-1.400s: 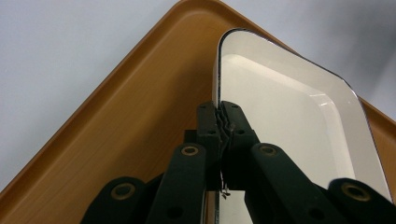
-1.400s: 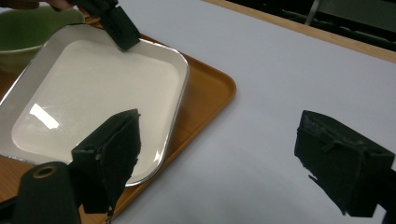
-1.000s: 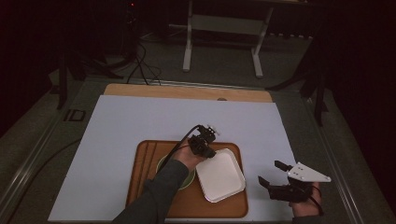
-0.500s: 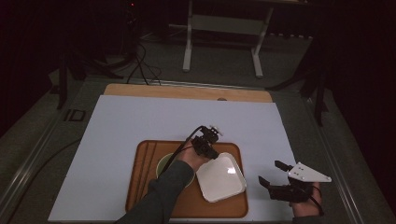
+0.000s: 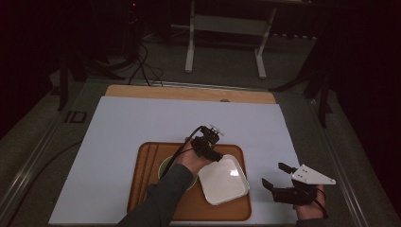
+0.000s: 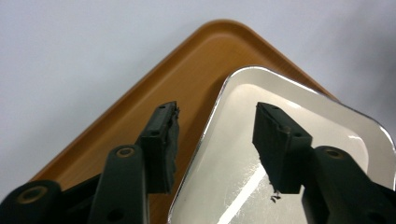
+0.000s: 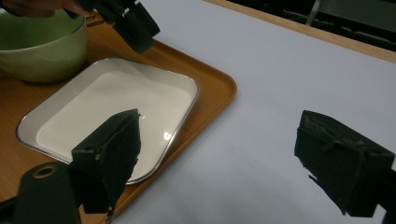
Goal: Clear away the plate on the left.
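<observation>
Left gripper [image 6: 215, 135] open, jaws straddling the rim of the white dish [image 5: 223, 179], gripping nothing. Dish lying on the brown tray [image 5: 146, 170] beside the green bowl [image 7: 42, 46]. Right gripper [image 5: 276, 177] wide open, empty, over the counter [image 5: 142, 123].

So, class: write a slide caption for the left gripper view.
Open left claw straddling the white dish's rim on the brown tray.

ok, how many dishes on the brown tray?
2. A white square enamel plate lies on the right half of the brown tray; a green ceramic bowl sits left of it, partly under the forearm. Others may be hidden.
</observation>
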`<action>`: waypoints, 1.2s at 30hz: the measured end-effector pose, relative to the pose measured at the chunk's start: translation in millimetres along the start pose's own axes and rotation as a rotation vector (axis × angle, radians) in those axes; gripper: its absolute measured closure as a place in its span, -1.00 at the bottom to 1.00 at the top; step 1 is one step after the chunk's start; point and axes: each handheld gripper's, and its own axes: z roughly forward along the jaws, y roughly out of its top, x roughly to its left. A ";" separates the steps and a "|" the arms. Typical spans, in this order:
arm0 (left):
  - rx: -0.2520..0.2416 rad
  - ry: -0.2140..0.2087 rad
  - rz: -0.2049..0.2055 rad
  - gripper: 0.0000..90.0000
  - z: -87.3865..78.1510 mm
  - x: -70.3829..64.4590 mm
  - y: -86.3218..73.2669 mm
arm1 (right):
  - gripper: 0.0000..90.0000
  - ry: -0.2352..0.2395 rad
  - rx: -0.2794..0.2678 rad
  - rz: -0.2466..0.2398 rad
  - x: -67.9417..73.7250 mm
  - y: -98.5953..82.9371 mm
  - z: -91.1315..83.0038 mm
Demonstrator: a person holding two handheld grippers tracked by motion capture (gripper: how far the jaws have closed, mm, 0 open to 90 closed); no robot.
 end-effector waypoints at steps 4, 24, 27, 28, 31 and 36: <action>-0.046 0.007 -0.007 0.06 -10.3 0.3 -2.1 | -0.68 -0.003 -0.005 0.004 0.2 0.0 -0.5; -0.152 0.095 -0.065 -0.07 -54.7 27.5 -25.8 | -0.68 -0.003 0.001 0.003 0.7 -0.2 0.3; -0.170 0.115 -0.066 -0.08 -63.0 30.2 -30.8 | -0.68 -0.002 0.002 0.001 0.8 -0.2 0.6; -0.179 0.124 -0.067 -0.08 -65.8 30.8 -32.6 | -0.68 -0.002 0.002 0.002 0.8 -0.2 0.5; -0.193 0.145 -0.066 -0.08 -74.2 33.4 -38.1 | -0.68 -0.002 0.001 0.004 0.6 -0.3 0.5; -0.231 0.181 -0.070 -0.09 -89.3 36.8 -50.7 | -0.68 -0.002 0.002 0.005 0.8 -0.4 0.6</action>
